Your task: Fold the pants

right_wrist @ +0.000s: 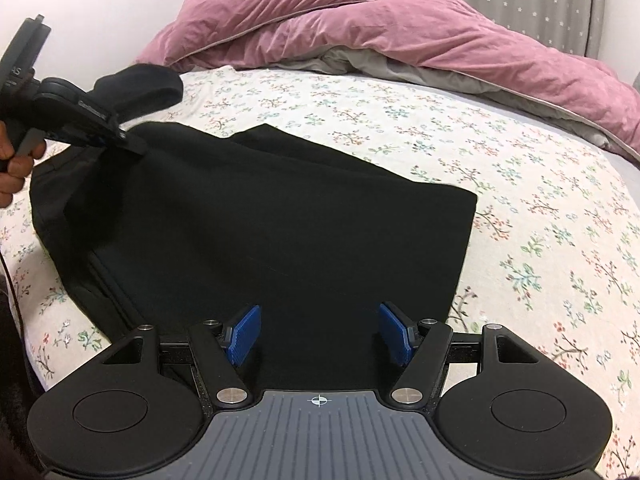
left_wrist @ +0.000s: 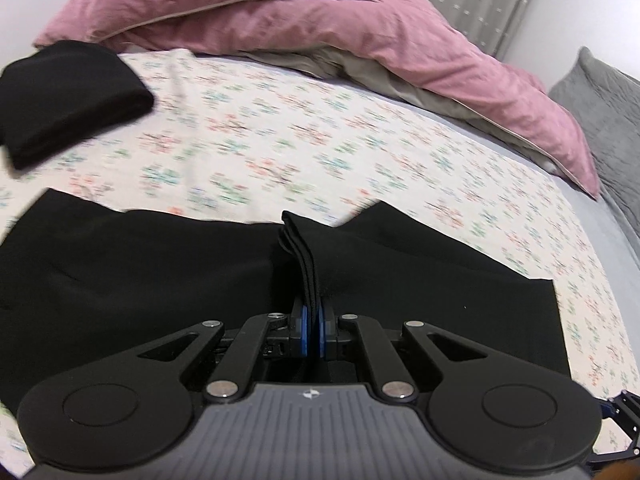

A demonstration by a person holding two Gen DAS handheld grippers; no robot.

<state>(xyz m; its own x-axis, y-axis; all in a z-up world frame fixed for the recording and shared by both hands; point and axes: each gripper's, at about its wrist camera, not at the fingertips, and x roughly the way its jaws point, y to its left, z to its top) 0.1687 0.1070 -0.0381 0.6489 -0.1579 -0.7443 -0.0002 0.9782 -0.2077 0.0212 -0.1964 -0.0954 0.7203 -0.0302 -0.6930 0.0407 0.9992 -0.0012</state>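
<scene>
Black pants [left_wrist: 160,272] lie spread on the floral bed sheet [left_wrist: 320,140]. My left gripper [left_wrist: 314,320] is shut on a bunched fold of the pants' edge [left_wrist: 304,256] and holds it raised off the bed. In the right wrist view the pants [right_wrist: 280,220] fill the middle. The left gripper [right_wrist: 132,142] shows at their far left corner, held by a hand [right_wrist: 16,168]. My right gripper [right_wrist: 320,332] hovers over the near end of the pants. It is open, its blue pads [right_wrist: 244,336] wide apart and pressing on nothing.
A folded black garment [left_wrist: 68,96] sits on the sheet at the far left. A pink duvet [left_wrist: 280,12] is heaped along the back of the bed. A grey pillow [left_wrist: 608,104] lies at the right, with a curtain behind.
</scene>
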